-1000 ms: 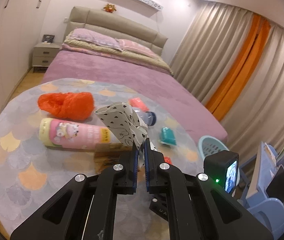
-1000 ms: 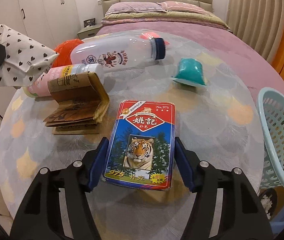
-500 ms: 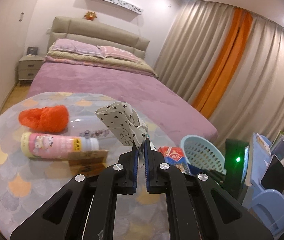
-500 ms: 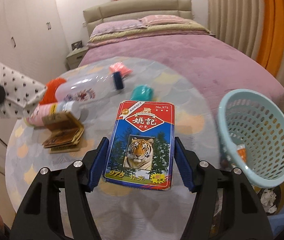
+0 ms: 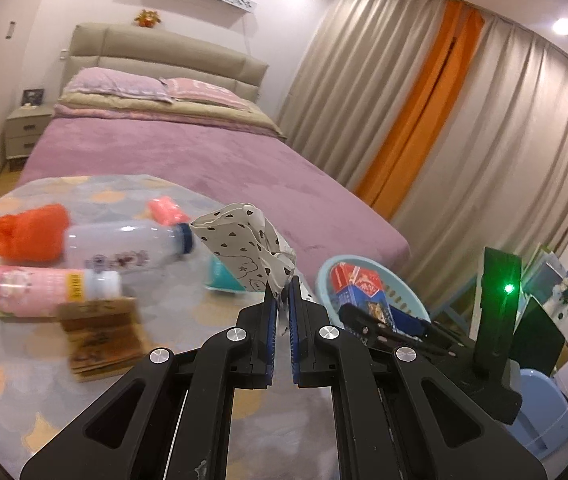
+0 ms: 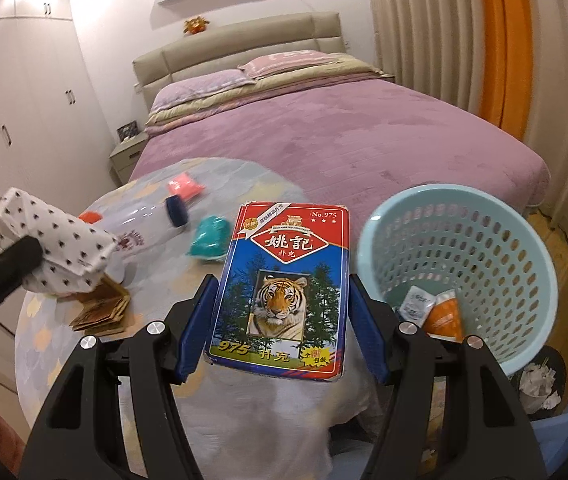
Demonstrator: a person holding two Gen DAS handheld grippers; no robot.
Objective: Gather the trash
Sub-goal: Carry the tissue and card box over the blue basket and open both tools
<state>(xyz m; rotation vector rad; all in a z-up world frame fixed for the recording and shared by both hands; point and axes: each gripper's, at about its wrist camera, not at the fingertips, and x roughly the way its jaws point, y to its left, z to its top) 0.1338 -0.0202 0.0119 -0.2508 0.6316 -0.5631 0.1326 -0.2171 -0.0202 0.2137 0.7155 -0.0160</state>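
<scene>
My left gripper [image 5: 281, 292] is shut on a white paper bag with black hearts [image 5: 243, 246], held above the round table [image 5: 23, 360]; the bag also shows in the right wrist view [image 6: 59, 248]. My right gripper [image 6: 284, 292] is shut on a red and blue tiger card box [image 6: 284, 292], held in the air beside the light blue basket [image 6: 460, 216], left of its rim. In the left wrist view the box [image 5: 358, 290] shows in front of the basket [image 5: 332, 268]. The basket holds an orange packet [image 6: 446, 316] and a white packet [image 6: 416, 304].
On the table lie a clear bottle [image 5: 123, 244], a pink tube [image 5: 43, 290], an orange bag [image 5: 23, 232], folded brown cardboard [image 5: 101, 332], a teal cup [image 6: 211, 236] and a pink packet [image 6: 185, 186]. A purple bed [image 6: 344, 132] stands behind. A blue stool [image 5: 544, 412] is at right.
Both grippers have lifted and swung right, away from the table and towards the basket. The card box now hangs next to the basket's rim. The bag stays held.
</scene>
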